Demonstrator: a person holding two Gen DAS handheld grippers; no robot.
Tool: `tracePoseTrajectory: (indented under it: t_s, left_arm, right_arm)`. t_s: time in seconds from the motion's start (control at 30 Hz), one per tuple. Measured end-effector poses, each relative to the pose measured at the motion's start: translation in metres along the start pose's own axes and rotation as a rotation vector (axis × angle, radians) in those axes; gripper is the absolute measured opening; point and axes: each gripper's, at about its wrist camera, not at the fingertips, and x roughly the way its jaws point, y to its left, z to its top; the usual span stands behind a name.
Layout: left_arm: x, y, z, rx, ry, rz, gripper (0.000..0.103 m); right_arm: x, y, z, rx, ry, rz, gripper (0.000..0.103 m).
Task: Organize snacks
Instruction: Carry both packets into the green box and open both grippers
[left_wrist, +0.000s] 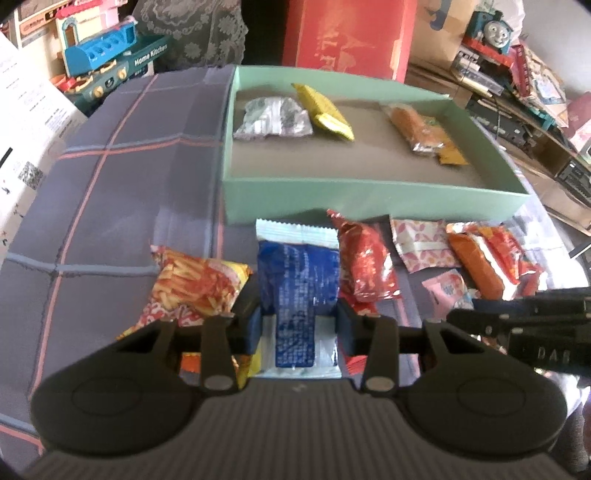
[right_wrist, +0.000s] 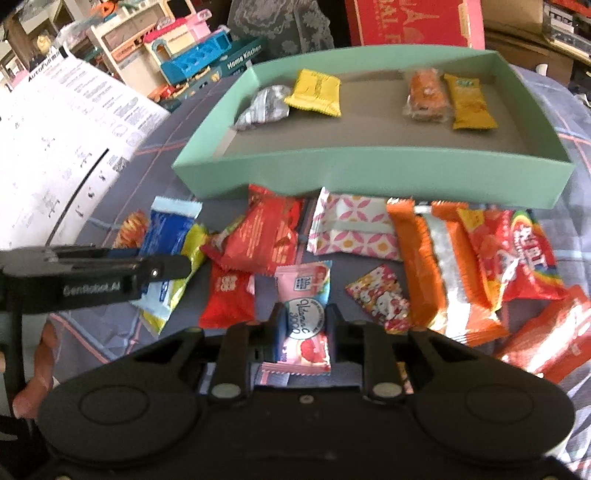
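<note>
on the plaid cloth (left_wrist: 122, 177), left wrist view: your left gripper (left_wrist: 299, 325) has its jaws partly closed, pads pressing both sides of the blue packet (left_wrist: 295, 280). packet sits just in front of the green tray (left_wrist: 369, 201), white crimped end toward the tray. fries-print packet (left_wrist: 195, 288) touching on its left, red packet (left_wrist: 365, 262) on its right. pink-patterned sachet (left_wrist: 421, 243) and orange packets (left_wrist: 487, 258) further right. inside the tray: silver packet (left_wrist: 273, 118) and yellow packet (left_wrist: 325, 110) at the far left, orange bar (left_wrist: 417, 125) toward the right. your right gripper's body pokes in from the right edge.

right wrist view: your right gripper (right_wrist: 303, 332) is clamped tight on the pink vitamin c packet (right_wrist: 304, 314), pads against both its sides. it lies near the middle of the loose pile, well short of the tray (right_wrist: 332, 177). small red packet (right_wrist: 231, 299) just left, hello kitty sachet (right_wrist: 380, 295) to the right. left gripper (right_wrist: 162, 269) reaches in from the left, over the blue packet (right_wrist: 166, 232). part of a hand (right_wrist: 33, 373) shows at the lower left.
</note>
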Motion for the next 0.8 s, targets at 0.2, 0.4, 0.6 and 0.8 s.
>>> tracePoseTrajectory:
  t_s: [0.2,0.4,0.6,0.8]
  left_arm:
    - [-0.018,-0.004,0.023,0.014,-0.055,-0.011,0.040]
    - [-0.021,-0.008,0.071,0.021,-0.113,-0.004,0.040]
    - [0.001,-0.014,0.122,0.030,-0.121,0.006,0.040]
    - [0.042,-0.008,0.152,0.019,-0.081,0.032,0.040]
  right_arm:
    - [-0.027,-0.010,0.022,0.012,-0.069,0.005,0.022]
    - [-0.046,-0.023,0.065,0.032,-0.146,-0.016,0.022]
    - [-0.034,-0.043,0.112,0.070,-0.164,-0.038,0.022]
    - [-0.001,-0.059,0.146,0.087,-0.145,-0.070,0.022]
